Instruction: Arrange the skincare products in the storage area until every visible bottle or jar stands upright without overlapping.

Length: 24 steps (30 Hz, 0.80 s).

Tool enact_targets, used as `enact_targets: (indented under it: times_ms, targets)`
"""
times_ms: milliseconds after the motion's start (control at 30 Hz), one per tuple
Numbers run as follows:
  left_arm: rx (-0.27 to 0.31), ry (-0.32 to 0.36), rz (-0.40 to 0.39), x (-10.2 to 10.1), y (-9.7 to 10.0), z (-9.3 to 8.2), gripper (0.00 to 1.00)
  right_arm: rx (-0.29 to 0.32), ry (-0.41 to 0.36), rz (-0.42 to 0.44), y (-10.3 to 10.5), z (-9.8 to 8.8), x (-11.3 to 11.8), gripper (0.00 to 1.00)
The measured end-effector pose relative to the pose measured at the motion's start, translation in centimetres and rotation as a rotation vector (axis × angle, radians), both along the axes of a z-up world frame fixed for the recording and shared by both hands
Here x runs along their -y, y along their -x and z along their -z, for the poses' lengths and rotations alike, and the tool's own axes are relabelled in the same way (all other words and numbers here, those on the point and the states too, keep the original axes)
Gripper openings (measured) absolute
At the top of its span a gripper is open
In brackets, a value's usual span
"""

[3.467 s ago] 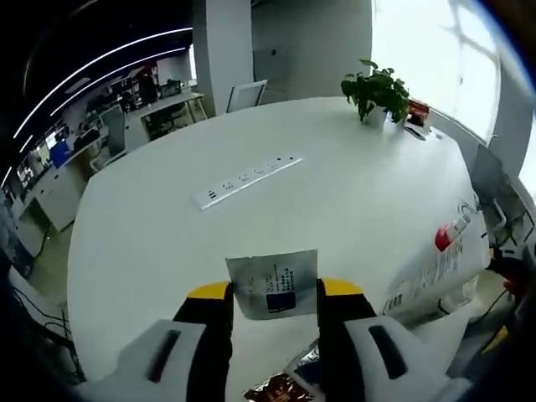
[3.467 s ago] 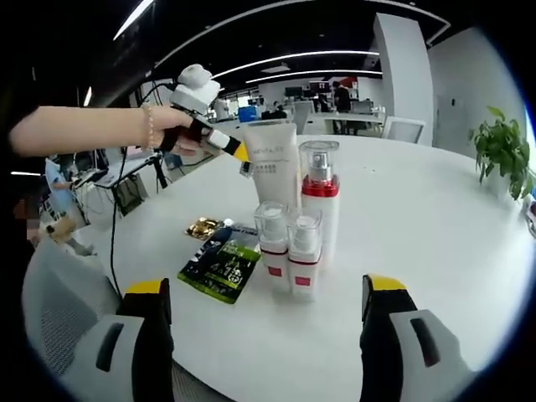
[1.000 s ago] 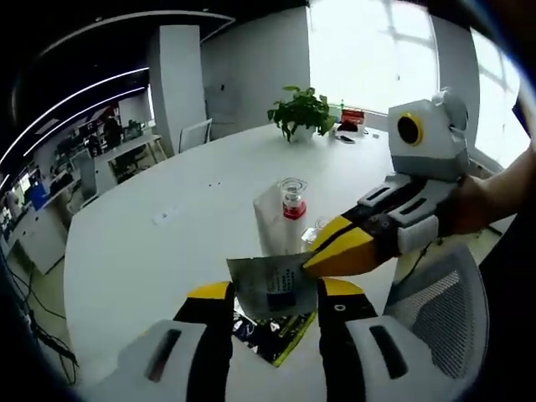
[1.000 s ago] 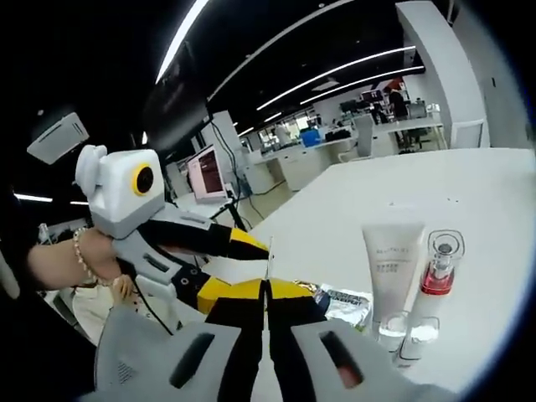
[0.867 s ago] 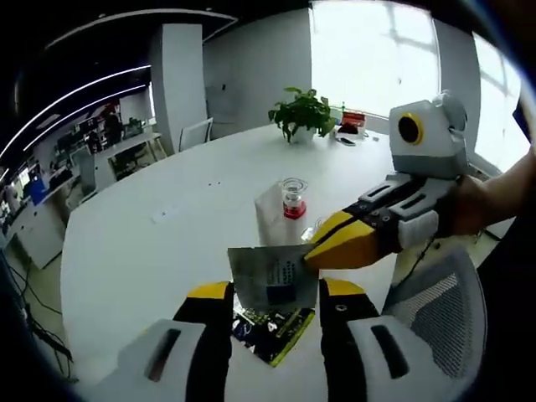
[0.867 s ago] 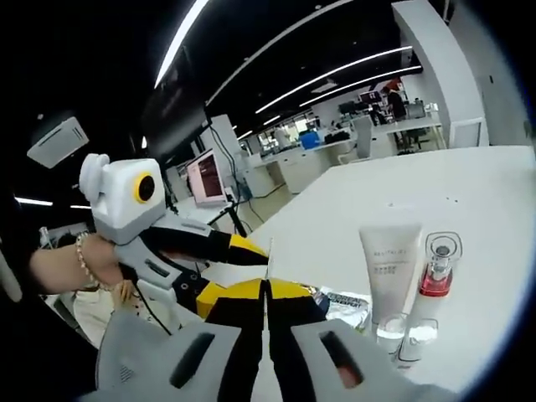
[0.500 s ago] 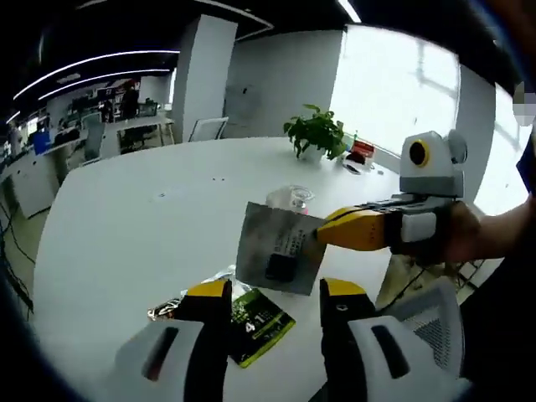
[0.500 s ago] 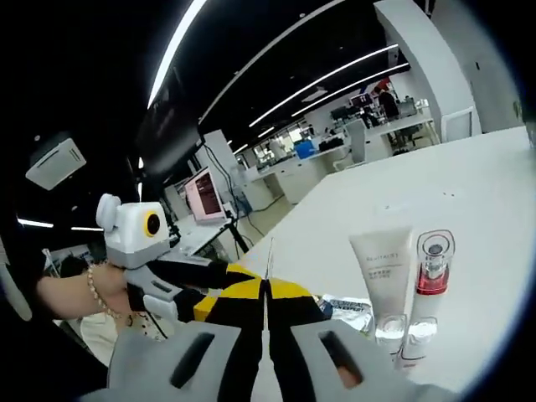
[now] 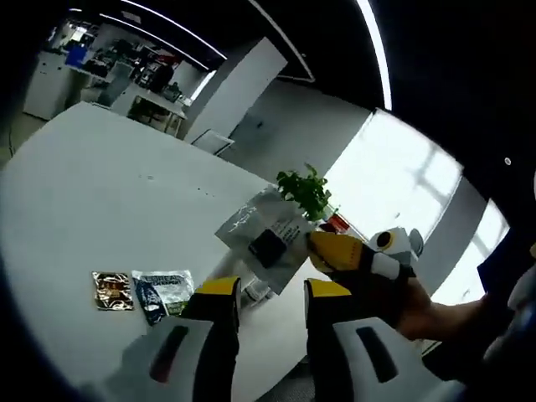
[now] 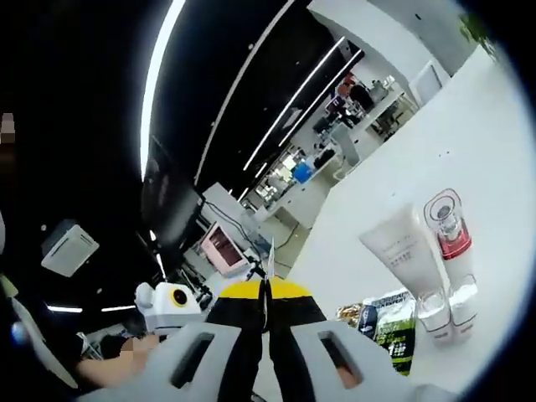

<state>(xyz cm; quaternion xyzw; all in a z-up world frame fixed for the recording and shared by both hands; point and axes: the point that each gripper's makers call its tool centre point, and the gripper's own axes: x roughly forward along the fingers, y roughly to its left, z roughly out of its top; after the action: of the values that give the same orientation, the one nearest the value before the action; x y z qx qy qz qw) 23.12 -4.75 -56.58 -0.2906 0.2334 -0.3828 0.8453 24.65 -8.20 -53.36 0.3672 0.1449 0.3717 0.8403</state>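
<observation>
A silver sachet [image 9: 266,239] with a dark label hangs in the air, pinched at its right edge by my right gripper [image 9: 331,249], which reaches in from the right. My left gripper [image 9: 272,289] stands open just below it, and the sachet is clear of its jaws. In the right gripper view, my right gripper [image 10: 268,289] is shut on the sachet [image 10: 270,261], seen edge-on as a thin line. Upright on the white table [image 10: 469,142] are a white tube [image 10: 400,243], a red-collared pump bottle [image 10: 450,224] and two small clear-capped bottles [image 10: 436,313].
Flat sachets lie on the table: a gold one [image 9: 111,291], a silver-blue one [image 9: 165,283], and a green-black one [image 10: 394,322] beside the bottles. A potted plant [image 9: 306,191] stands at the far edge. A hand holds my left gripper [image 10: 172,301] at the lower left.
The right gripper has lifted the silver sachet up and away from the left jaws, which held it 3.5 s ago. Both cameras have tilted upward.
</observation>
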Motion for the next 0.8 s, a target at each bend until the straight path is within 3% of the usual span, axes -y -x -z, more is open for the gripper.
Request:
enact_targets:
  times_ms: [67,200,367,567,800]
  targets:
    - [0.002,0.046,-0.006,-0.1,0.0,-0.5,0.22,-0.001,-0.005,-0.002,0.1,0.1,-0.1,0.01]
    - [0.0,0.03,0.005,0.0,0.2,-0.2,0.15,-0.024,-0.048,0.001,0.3,-0.1,-0.2,0.01]
    - [-0.011,0.1,-0.025,-0.1,0.1,-0.8,0.08,-0.032,-0.068,0.012,0.1,0.0,0.0,0.01]
    - [-0.018,0.158,-0.066,-0.4,-0.2,-1.6,0.01,-0.039,-0.045,0.023,0.1,0.6,0.3,0.01]
    - [-0.041,0.169,-0.096,-0.8,-0.5,-1.6,0.0,-0.043,0.01,0.019,0.6,1.5,0.0,0.01]
